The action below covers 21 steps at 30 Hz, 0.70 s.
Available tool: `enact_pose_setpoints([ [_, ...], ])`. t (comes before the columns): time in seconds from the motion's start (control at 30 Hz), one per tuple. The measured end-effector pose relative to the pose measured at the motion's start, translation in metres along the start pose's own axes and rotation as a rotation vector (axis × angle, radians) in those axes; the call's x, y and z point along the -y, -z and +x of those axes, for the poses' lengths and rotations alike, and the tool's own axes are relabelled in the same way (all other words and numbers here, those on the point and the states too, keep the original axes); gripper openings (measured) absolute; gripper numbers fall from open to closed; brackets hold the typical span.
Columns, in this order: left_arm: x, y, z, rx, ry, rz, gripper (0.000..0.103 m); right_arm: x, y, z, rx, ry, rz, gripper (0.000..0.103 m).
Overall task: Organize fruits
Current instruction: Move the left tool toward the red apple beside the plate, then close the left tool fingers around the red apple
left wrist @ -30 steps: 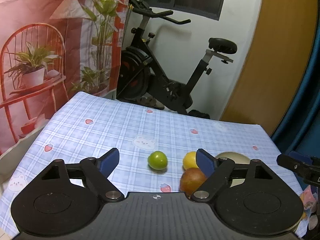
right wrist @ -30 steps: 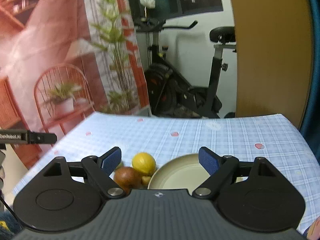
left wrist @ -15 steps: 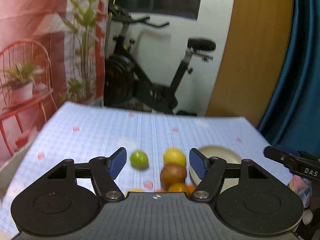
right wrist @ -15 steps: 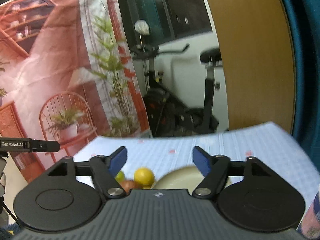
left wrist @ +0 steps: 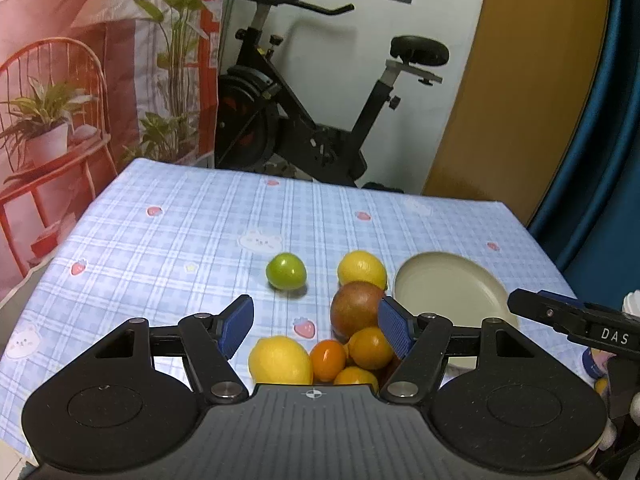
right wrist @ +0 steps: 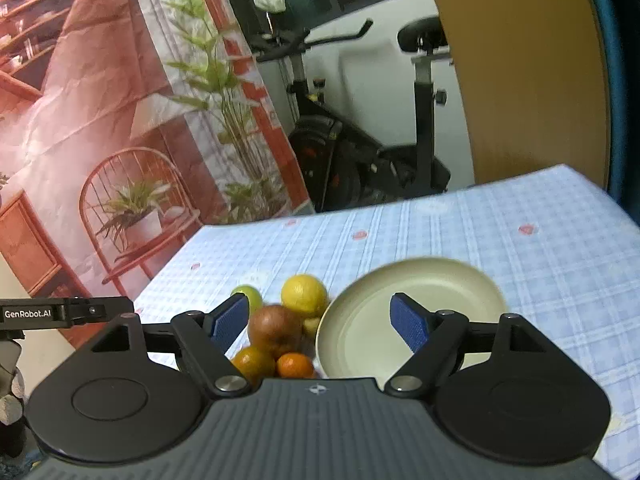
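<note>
Nothing sorted yet, in my judgement: the plate (left wrist: 448, 296) lies bare at 3 o'clock of the fruit cluster (left wrist: 356, 320) on the surface (left wrist: 180, 240). My left tool (left wrist: 316, 324) is parted, holding nothing; my right tool (right wrist: 320, 320) is opening, also unladen.

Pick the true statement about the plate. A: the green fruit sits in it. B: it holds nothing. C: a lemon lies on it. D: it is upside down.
B: the plate shows only its bare cream inside, while the green fruit, the lemons and the rest lie on the cloth to its left.
</note>
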<state>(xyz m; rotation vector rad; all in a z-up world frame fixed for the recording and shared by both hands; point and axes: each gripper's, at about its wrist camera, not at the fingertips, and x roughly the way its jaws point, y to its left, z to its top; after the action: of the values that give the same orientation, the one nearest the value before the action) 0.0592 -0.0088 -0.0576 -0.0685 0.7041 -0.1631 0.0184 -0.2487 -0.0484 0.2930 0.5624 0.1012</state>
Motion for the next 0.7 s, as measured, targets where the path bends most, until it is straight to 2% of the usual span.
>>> enact_pose_setpoints([
  [0.2, -0.013, 0.003, 0.007, -0.017, -0.02, -0.007, 0.072, 0.003, 0.004, 0.013, -0.045, 0.001, -0.008, 0.086],
  [0.3, -0.03, -0.005, 0.007, -0.005, -0.048, -0.038, 0.072, -0.001, 0.0, 0.019, -0.04, 0.014, -0.044, 0.086],
  [0.43, -0.038, -0.018, 0.009, 0.01, -0.081, -0.021, 0.072, -0.008, -0.01, 0.029, -0.025, 0.015, -0.105, 0.086],
  [0.57, -0.044, -0.031, 0.019, -0.007, -0.054, -0.001, 0.072, -0.019, -0.012, 0.048, -0.036, -0.011, -0.167, 0.08],
  [0.7, -0.041, -0.041, 0.04, -0.04, -0.003, 0.029, 0.072, -0.03, -0.008, 0.072, -0.086, -0.052, -0.214, 0.073],
])
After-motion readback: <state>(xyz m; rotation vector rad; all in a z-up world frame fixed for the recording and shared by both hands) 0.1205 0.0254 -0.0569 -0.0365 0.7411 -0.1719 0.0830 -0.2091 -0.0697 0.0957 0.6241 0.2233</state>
